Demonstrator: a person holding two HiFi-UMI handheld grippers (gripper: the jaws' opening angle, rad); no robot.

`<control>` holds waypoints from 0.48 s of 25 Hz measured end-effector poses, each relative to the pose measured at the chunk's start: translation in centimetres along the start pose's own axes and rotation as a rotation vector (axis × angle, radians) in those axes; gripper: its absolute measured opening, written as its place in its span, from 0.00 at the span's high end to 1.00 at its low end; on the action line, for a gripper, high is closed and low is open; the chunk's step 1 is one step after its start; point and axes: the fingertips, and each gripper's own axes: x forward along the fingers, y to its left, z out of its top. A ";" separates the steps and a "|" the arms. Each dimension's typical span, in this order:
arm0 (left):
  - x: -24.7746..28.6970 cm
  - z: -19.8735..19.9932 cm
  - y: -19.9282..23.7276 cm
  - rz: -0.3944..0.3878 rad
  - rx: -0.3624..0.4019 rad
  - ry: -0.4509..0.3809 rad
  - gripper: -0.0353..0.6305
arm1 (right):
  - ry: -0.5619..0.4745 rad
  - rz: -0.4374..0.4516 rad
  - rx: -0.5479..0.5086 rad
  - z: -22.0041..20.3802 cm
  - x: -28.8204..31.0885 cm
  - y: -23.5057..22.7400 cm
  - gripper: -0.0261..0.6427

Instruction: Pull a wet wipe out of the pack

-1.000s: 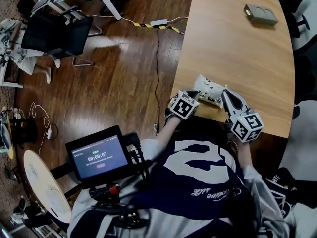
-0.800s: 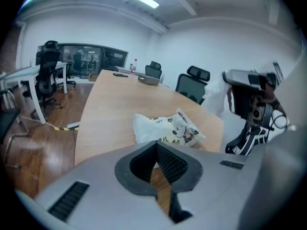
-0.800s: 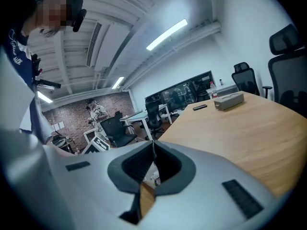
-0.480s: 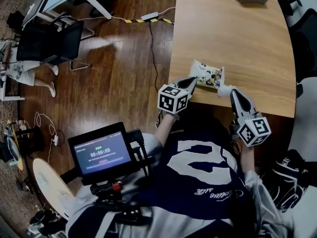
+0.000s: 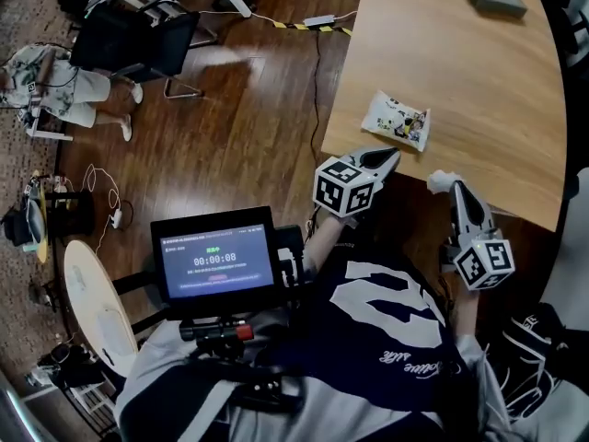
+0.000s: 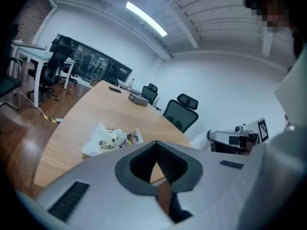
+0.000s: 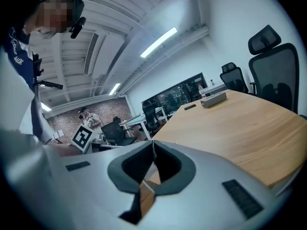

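The right gripper (image 7: 152, 144) has its fingers (image 7: 169, 163) pressed together at the tips; beyond them the wooden table (image 7: 240, 128) stretches away, with a grey box (image 7: 214, 99) and a dark flat item (image 7: 190, 107) near its far end; black office chairs (image 7: 273, 66) stand at right; a black-and-white square marker (image 7: 82, 137) shows at left.

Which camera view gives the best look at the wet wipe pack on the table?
The head view: it shows the whole pack from above, uncovered, near the table edge. The left gripper view catches the pack small, low and side-on. The right gripper view does not show it.
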 end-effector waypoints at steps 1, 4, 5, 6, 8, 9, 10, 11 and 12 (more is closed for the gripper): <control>-0.1 -0.4 -1.1 -0.004 -0.010 -0.012 0.94 | -0.003 0.007 0.005 -0.3 -1.0 0.0 0.96; -1.1 -2.2 -5.1 -0.009 -0.010 -0.034 0.94 | -0.015 0.037 0.023 -1.5 -4.5 0.2 0.96; -1.7 -3.2 -6.8 -0.005 -0.005 -0.040 0.94 | -0.018 0.047 0.025 -2.1 -6.1 0.4 0.96; -2.4 -4.2 -8.5 0.000 -0.002 -0.046 0.94 | -0.022 0.055 0.026 -2.8 -7.9 0.6 0.96; -3.8 -6.3 -11.2 0.012 -0.006 -0.054 0.94 | -0.026 0.071 0.028 -4.0 -10.9 1.1 0.96; -4.4 -7.0 -11.8 0.020 -0.011 -0.056 0.94 | -0.025 0.079 0.031 -4.4 -11.7 1.3 0.96; -4.7 -7.4 -11.9 0.029 -0.017 -0.057 0.94 | -0.024 0.086 0.035 -4.6 -11.9 1.4 0.96; -5.0 -7.6 -11.6 0.038 -0.023 -0.056 0.94 | -0.021 0.094 0.040 -4.8 -11.6 1.4 0.96; -5.2 -7.7 -11.2 0.049 -0.028 -0.054 0.94 | -0.018 0.101 0.044 -4.9 -11.0 1.3 0.96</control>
